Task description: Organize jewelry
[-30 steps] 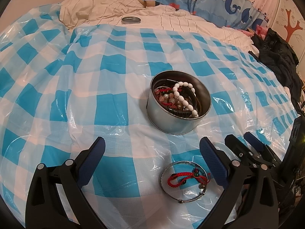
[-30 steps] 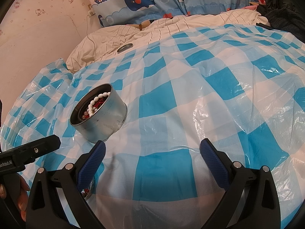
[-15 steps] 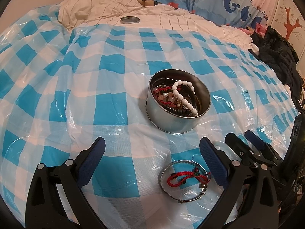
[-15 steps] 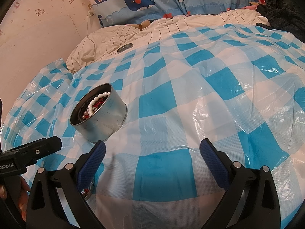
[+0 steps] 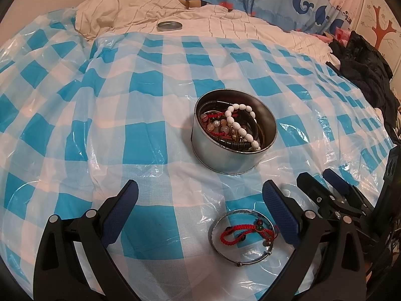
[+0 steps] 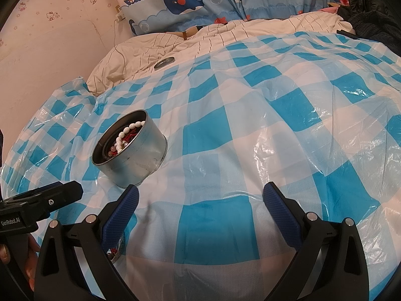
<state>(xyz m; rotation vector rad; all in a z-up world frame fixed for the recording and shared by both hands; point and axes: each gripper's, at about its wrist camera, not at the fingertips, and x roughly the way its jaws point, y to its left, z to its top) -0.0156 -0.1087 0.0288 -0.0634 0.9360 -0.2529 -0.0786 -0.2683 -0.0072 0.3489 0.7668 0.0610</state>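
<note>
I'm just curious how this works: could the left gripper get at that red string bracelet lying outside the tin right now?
Probably yes. The left gripper is open, and the red string bracelet lies uncovered inside the silver bangle, close by its right finger. The right gripper beside it might crowd the approach.

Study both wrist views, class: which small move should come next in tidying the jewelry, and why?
Probably lower the open left gripper toward the silver bangle and red cord bracelet. They lie loose on the checked sheet just inside its right finger, while the other pieces already sit in the metal tin. The right gripper is open and holds nothing.
</note>
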